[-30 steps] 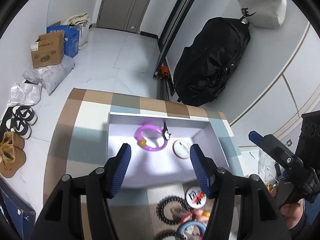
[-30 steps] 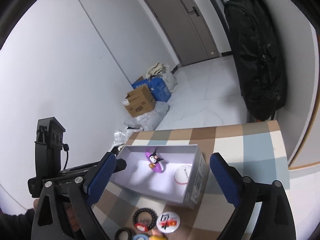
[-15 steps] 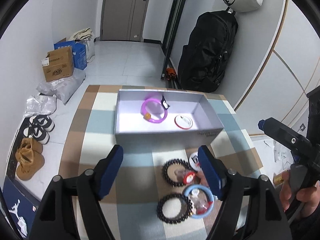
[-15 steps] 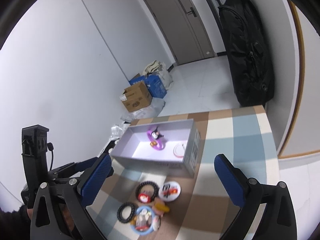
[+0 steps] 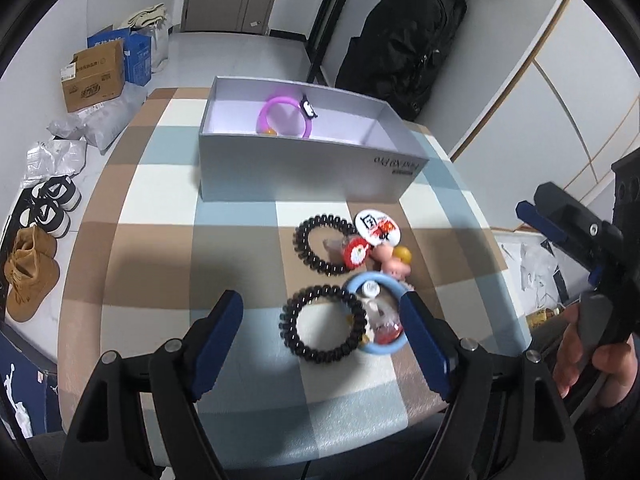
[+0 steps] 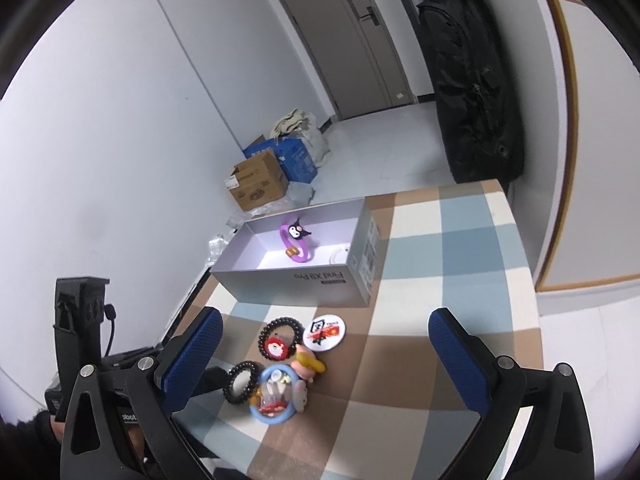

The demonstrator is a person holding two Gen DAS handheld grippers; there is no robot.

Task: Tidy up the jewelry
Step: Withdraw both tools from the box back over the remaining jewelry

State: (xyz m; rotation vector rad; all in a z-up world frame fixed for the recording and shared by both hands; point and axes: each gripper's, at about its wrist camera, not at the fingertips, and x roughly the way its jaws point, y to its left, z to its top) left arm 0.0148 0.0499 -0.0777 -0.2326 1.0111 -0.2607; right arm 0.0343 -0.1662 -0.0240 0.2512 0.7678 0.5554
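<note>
Both claws released and empty above the jewelry pile on the checked table.
Left gripper [image 5: 320,320] jaws just opened wider, nothing clamped; near black coil bracelet [image 5: 323,325] lies under the gap, blue ring [image 5: 380,350] touching its right. Right gripper [image 6: 326,354] spread wide, empty. Farther: second coil bracelet [image 5: 310,252], round badge [image 5: 379,227]. Far: grey box [image 5: 304,176] holding purple bracelet [image 5: 282,114]. Tablecloth [image 5: 152,208].

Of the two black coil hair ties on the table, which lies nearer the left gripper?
The black coil tie touching the light blue ring. It sits between the left gripper's open jaws, while the other coil tie lies farther off, toward the grey box.
</note>
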